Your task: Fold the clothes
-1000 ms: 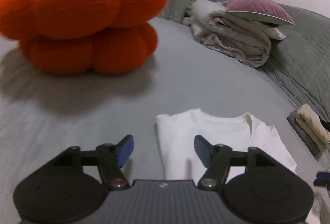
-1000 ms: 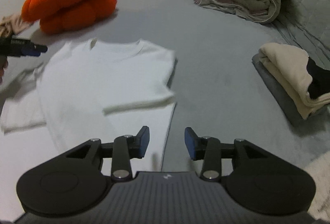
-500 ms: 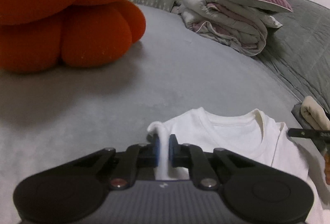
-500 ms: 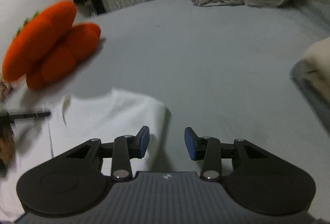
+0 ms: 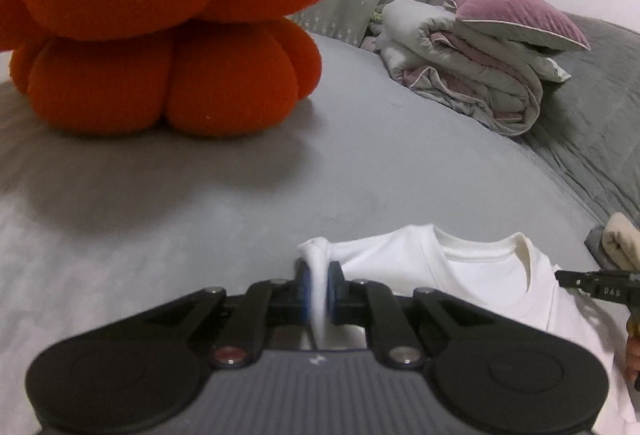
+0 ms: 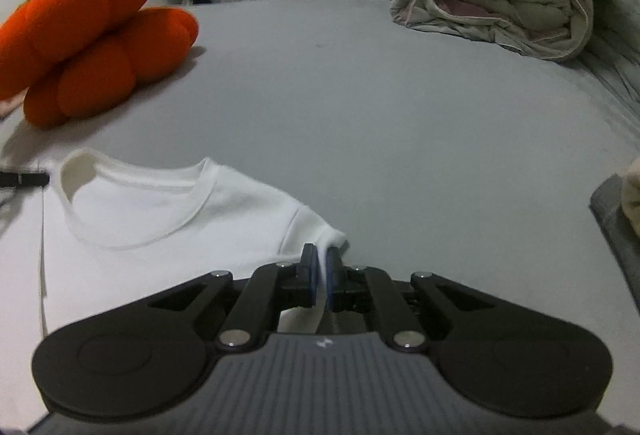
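Two corners of the white T-shirt (image 6: pixel 168 219) are pinched at once, one in each hand-held gripper. The shirt lies flat on the grey bed (image 6: pixel 360 123), collar toward the far side, with its sleeves apparently already folded in. The left hand-held gripper (image 5: pixel 318 287) is clamped on a bunched tuft of cloth at the shoulder corner on its side; its jaws have just closed, and the fabric stands up between the blue pads. The right hand-held gripper (image 6: pixel 319 275) has likewise just closed, and a thin fold of the opposite shoulder corner sits between its pads. This looks like the start of the lengthwise fold: both top corners are secured and nothing is lifted yet. The next move likely calls for raising both corners together, keeping the top edge taut and level, and carrying it toward the hem so the halves meet squarely. The orange pumpkin cushion (image 5: pixel 160 23) and the rolled bedding (image 6: pixel 500 3) sit well apart from the shirt, so neither should obstruct the lift.
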Available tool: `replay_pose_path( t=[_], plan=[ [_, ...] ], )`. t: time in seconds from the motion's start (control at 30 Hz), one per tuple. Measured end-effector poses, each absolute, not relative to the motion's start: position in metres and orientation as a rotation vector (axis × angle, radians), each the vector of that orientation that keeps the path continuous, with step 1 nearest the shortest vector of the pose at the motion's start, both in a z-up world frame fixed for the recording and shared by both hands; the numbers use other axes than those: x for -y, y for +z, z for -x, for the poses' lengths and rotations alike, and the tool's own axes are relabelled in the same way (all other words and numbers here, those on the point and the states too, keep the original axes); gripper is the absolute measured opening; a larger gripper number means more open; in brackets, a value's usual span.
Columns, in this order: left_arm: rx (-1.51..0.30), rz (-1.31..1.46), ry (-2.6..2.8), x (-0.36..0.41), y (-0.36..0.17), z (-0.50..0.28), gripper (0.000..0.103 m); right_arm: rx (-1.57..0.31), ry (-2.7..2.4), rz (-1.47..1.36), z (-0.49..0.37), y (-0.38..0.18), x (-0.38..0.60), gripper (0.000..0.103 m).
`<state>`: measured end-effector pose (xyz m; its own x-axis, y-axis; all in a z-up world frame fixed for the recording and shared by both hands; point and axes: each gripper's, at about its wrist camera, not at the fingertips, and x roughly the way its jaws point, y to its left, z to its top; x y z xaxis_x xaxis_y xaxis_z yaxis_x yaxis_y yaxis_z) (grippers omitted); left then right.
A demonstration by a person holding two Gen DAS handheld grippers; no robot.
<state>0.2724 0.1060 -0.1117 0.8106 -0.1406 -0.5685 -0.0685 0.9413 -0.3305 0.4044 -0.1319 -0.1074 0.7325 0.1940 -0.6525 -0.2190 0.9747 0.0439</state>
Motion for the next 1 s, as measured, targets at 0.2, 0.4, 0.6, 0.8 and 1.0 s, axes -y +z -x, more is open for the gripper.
replay_pose_path(
  t=[0.2, 0.4, 0.6, 0.8, 1.0],
  plan=[
    [-0.608, 0.409, -0.015, -0.122, -0.098, -0.266, 0.023, -0.665, 0.126, 0.176, -0.390, -0.098, 0.118, 0.029],
    [-0.594, 0.445, -0.053, -0.131, -0.090, -0.257, 0.022, -0.576, 0.216, 0.056, -0.349, -0.076, 0.132, 0.030],
    [-0.647, 0.156, 0.032, -0.087, -0.108, -0.264, 0.020, -0.693, 0.257, 0.105, -0.353, -0.108, 0.115, 0.020],
    [-0.670, 0.125, 0.143, -0.102, -0.091, -0.253, 0.000, -0.693, 0.221, 0.143, -0.347, -0.095, 0.112, 0.021],
    [-0.643, 0.114, 0.007, -0.075, -0.044, -0.212, 0.005, -0.679, 0.271, 0.152, -0.295, -0.060, 0.108, 0.022]
  ],
)
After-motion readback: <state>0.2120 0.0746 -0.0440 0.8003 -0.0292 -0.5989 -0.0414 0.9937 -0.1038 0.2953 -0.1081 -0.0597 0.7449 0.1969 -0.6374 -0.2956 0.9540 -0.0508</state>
